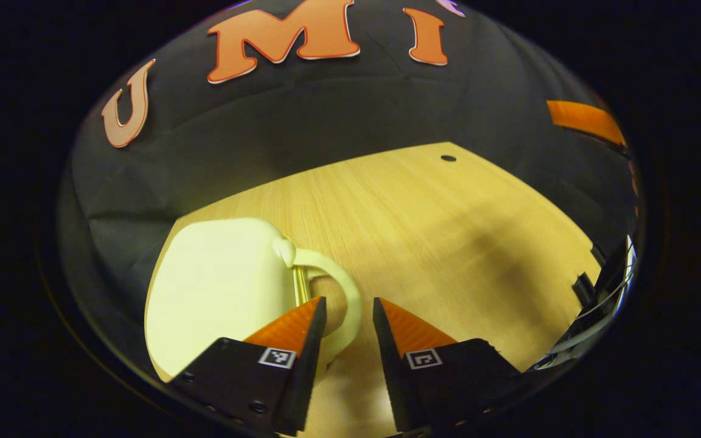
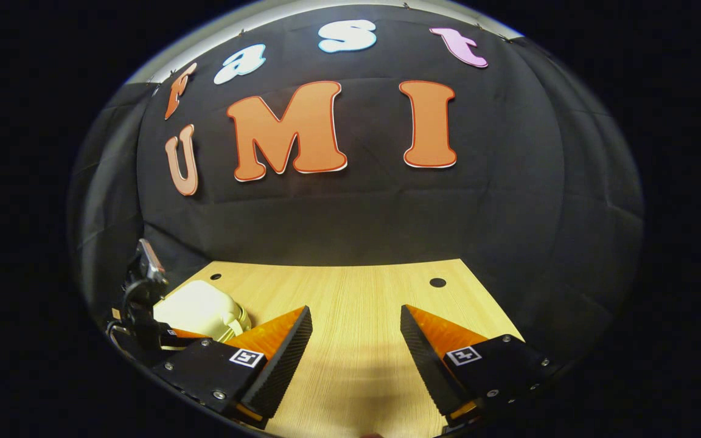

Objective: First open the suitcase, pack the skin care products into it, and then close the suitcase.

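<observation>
At lower centre of the left gripper view, the left gripper (image 1: 349,316) straddled the cream suitcase's (image 1: 216,286) handle (image 1: 350,304), jaws released, likely to lift the lid; the right gripper (image 2: 355,331) hovered spread over the table (image 2: 356,286).

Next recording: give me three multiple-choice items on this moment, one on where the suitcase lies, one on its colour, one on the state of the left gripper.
1. Where does the suitcase lie on the table?
A. At the left edge, seen from the left gripper view
B. At the middle
C. On the floor

2. What colour is the suitcase?
A. Black
B. Cream white
C. Blue

3. How do the left gripper jaws stand?
A. Shut on the lid
B. Open, on either side of the handle
C. Shut on nothing

Answers: 1 A, the case sits by the table's left edge. 2 B, its shell is pale cream. 3 B, a gap shows between the jaws at the handle loop.
</observation>
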A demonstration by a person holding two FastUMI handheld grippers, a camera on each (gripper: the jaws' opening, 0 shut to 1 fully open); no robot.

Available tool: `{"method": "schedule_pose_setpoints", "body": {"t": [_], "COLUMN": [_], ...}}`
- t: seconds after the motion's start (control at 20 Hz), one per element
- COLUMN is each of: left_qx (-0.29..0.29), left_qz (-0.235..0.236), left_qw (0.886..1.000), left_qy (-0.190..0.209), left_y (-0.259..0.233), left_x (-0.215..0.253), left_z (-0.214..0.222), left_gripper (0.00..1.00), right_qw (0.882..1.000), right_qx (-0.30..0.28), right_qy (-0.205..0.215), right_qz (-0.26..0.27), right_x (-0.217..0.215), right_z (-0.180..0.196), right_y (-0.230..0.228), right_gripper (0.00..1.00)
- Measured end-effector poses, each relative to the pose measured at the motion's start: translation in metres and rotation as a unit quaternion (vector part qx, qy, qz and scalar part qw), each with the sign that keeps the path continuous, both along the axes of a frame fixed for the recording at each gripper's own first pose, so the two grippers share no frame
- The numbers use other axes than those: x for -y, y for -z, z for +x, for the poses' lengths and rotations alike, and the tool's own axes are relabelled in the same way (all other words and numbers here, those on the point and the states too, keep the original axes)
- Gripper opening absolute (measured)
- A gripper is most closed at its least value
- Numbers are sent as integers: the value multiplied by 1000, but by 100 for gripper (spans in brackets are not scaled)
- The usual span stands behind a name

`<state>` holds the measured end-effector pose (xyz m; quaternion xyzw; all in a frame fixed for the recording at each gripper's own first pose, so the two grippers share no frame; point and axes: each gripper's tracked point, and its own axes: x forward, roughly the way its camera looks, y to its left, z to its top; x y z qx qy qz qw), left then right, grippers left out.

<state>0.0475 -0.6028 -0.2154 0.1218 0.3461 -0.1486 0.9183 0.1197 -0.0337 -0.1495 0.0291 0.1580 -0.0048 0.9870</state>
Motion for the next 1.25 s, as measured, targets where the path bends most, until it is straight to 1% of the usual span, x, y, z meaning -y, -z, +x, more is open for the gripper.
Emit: {"method": "schedule_pose_setpoints", "body": {"t": [0.05, 0.1, 0.15, 0.2, 0.3, 0.45, 0.55, 0.6, 0.75, 0.85, 0.9, 1.1, 1.15, 1.2, 1.25], "left_qx": [26, 53, 77, 105, 166, 255, 298, 309, 320, 324, 328, 354, 354, 353, 352], "left_qz": [-8, -16, -30, -44, -67, -94, -90, -89, -98, -94, -91, -89, -89, -83, -77], "left_qw": [1000, 998, 997, 993, 984, 962, 949, 946, 940, 938, 936, 924, 924, 925, 926], "left_qy": [0, -3, -5, -8, -20, -40, -49, -54, -70, -82, -90, -111, -111, -114, -116], "left_y": [-15, -31, -46, -66, -106, -155, -169, -174, -183, -186, -188, -200, -198, -196, -195], "left_x": [7, 11, 19, 25, 33, 36, 41, 42, 42, 37, 34, 19, 21, 21, 20], "left_z": [5, 10, 16, 21, 27, 31, 29, 29, 28, 28, 27, 26, 24, 22, 21], "left_gripper": [70, 79, 93, 98, 99, 99, 99, 99, 100, 99, 100, 100, 100, 100, 99], "right_qw": [1000, 1000, 999, 999, 997, 993, 991, 990, 988, 988, 987, 986, 986, 986, 986], "right_qx": [12, 25, 40, 53, 69, 104, 125, 131, 136, 137, 139, 144, 144, 143, 143], "right_qy": [0, 0, -2, -7, -18, -33, -42, -47, -60, -67, -70, -77, -80, -80, -83], "right_qz": [-1, -3, -5, -10, -24, -32, -31, -32, -27, -26, -26, -30, -31, -32, -33], "right_x": [1, 0, -2, -4, -9, -23, -33, -38, -51, -54, -55, -58, -59, -58, -58], "right_z": [2, 3, 4, 5, 5, 4, 4, 4, 3, 1, 1, 0, 0, -1, -1], "right_y": [-5, -13, -20, -27, -36, -58, -72, -76, -81, -81, -82, -82, -81, -80, -79], "right_gripper": [94, 93, 94, 93, 93, 94, 93, 94, 93, 94, 94, 93, 94, 99, 99]}}
